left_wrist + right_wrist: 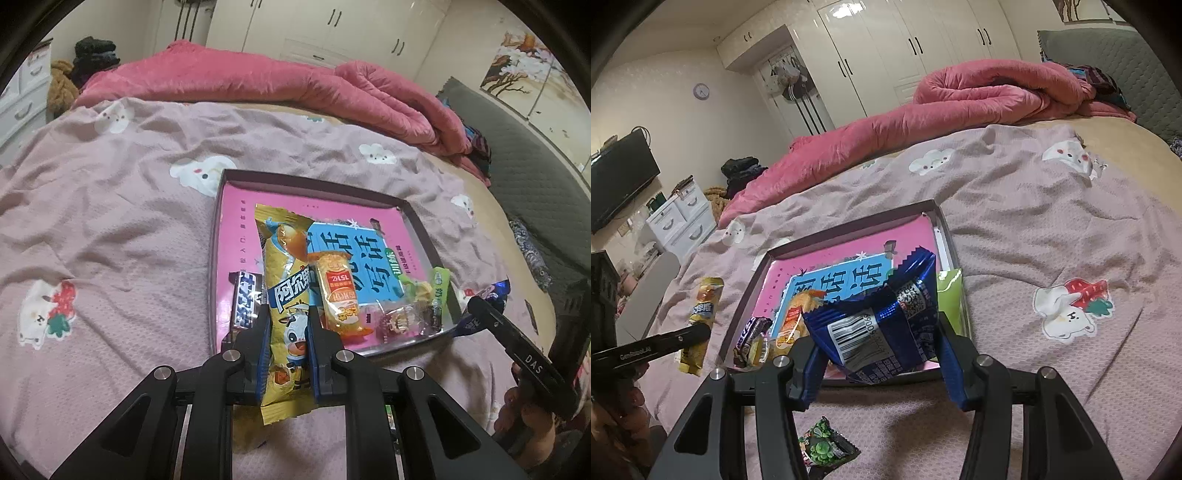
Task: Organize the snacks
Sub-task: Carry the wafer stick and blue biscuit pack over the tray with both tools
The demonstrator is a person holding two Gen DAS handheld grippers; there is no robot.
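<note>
Several snacks crowd the tray [413, 218]; green packet [827, 448], seemingly peas, lies outside

left gripper [288, 325]: black linkage arms, round silver pivot screws, blue pads inside each finger
right gripper [877, 363]: same black frame, silver screws, blue-lined fingers
markings: white "DAS" and "GenRobot.AI" lettering along the outer sides
</note>
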